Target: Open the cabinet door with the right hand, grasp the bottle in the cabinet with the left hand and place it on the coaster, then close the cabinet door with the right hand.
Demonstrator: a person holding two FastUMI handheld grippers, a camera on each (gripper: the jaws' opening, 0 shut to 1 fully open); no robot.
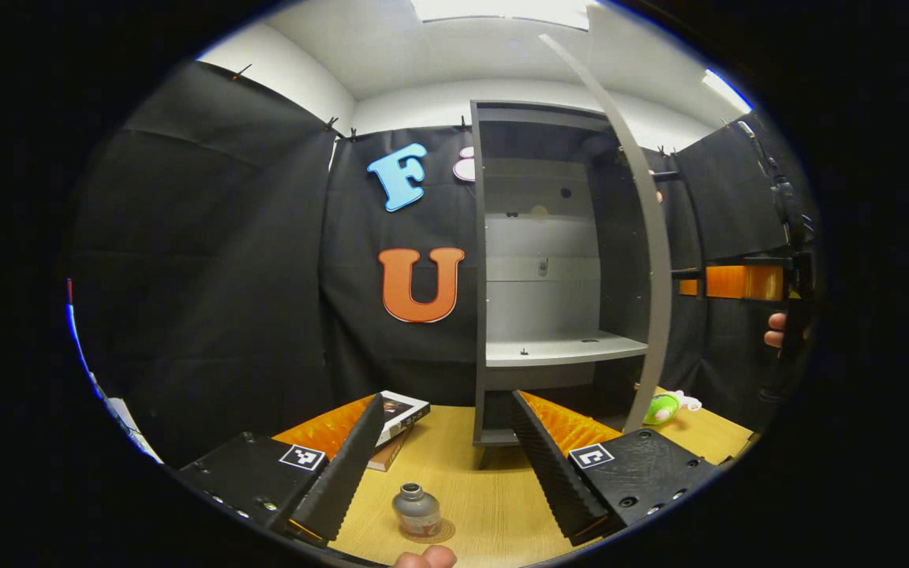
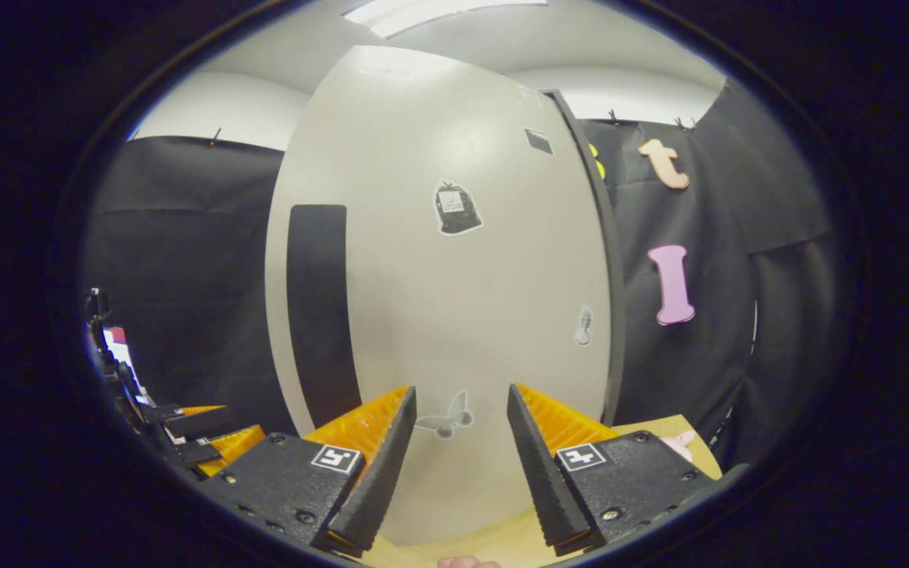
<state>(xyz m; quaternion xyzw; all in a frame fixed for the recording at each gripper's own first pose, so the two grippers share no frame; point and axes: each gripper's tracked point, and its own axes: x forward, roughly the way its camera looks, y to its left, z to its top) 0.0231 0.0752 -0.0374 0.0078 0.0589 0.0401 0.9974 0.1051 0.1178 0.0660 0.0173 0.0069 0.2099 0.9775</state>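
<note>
**Bottle on coaster, door open**

The left gripper (image 1: 447, 465) hangs with fingers spread, the bottle (image 1: 417, 511) on its coaster (image 1: 440, 534) between them on the table (image 1: 494, 505). The right gripper (image 2: 461, 465), fingers apart, faces the open cabinet door (image 2: 454, 315) just ahead.

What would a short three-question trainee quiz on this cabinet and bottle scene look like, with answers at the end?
1. True or false: the cabinet door is shut.
2. Where does the bottle stand? A) on the cabinet shelf B) on the coaster on the table C) between closed fingers
3. Fill in: the left gripper and the right gripper are both ____.

Key: 1 false; 2 B; 3 open.
</note>
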